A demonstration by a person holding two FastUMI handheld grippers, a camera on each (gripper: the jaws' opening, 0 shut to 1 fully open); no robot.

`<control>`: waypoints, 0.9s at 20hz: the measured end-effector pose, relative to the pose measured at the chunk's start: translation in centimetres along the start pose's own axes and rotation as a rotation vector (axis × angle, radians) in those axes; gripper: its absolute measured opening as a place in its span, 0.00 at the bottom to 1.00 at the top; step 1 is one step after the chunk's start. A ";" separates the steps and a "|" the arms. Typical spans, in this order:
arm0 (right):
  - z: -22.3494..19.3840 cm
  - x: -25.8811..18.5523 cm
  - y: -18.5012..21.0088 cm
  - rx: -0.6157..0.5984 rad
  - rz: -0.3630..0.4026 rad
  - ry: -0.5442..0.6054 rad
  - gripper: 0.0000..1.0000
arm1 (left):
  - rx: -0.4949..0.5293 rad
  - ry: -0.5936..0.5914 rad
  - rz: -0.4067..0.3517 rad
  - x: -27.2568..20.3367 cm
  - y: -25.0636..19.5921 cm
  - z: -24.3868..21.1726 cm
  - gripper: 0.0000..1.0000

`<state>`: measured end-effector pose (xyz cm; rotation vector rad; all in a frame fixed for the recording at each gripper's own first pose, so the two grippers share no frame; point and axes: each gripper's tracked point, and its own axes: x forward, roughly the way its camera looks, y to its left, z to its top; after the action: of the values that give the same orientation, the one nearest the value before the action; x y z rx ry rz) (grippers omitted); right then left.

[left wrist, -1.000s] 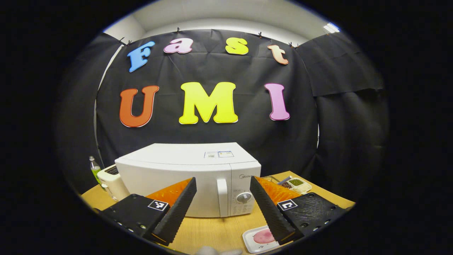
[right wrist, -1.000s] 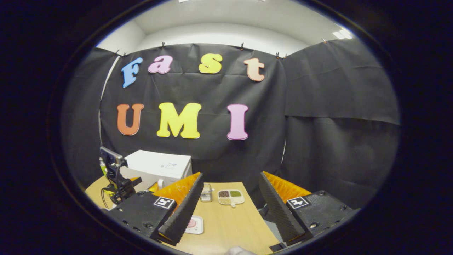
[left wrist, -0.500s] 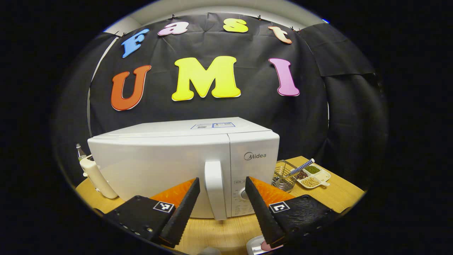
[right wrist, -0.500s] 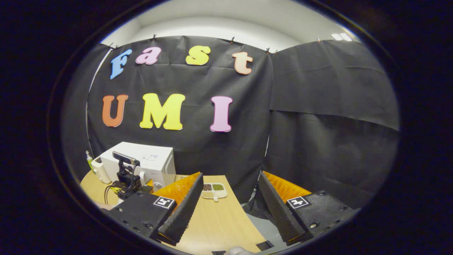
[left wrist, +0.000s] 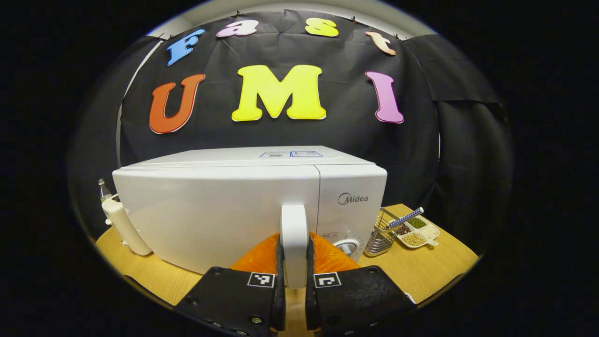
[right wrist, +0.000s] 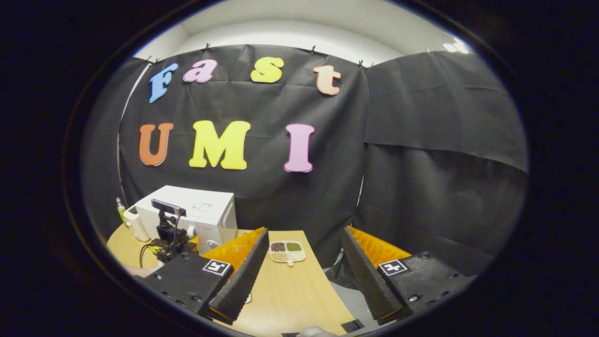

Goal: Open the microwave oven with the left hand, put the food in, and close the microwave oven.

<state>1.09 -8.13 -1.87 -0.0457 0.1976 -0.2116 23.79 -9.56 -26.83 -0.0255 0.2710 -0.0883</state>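
Note:
A white microwave oven [left wrist: 220, 206] stands on the wooden table with its door closed. My left gripper [left wrist: 294, 292] is shut on the door's upright white handle [left wrist: 294, 238], one finger pressing each side. In the right gripper view the microwave oven [right wrist: 196, 213] sits far off at the left, with the left gripper [right wrist: 168, 241] in front of it. My right gripper [right wrist: 299, 276] hangs open over the table's right end, nothing between its fingers. A sliver of the white food plate [right wrist: 247, 297] peeks out beside its left finger.
A white appliance [left wrist: 122, 224] and a bottle stand left of the microwave. A wire basket [left wrist: 380, 234] with a striped straw and a divided dish of beans [left wrist: 415, 232] sit to its right. The table edge [right wrist: 327, 285] drops to grey floor.
My left gripper moved in closer and closed its fingers on the door handle. The right gripper stayed open and shifted only slightly.

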 end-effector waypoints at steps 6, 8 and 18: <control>-0.5 -0.2 0.4 0.018 0.010 0.006 1.00 | 0.004 0.030 -0.022 -0.1 0.0 -0.1 0.14; -0.6 -0.4 0.8 0.026 0.016 0.005 1.00 | -0.002 0.032 -0.032 -0.4 0.0 -0.1 0.14; -0.4 -0.7 1.5 0.007 0.024 -0.010 1.00 | 0.038 0.022 -0.044 -3.0 0.3 -0.2 0.10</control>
<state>0.61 -6.52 -2.17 -0.0375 0.1876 -0.1882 20.86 -8.98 -26.25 0.0076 0.2911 -0.1376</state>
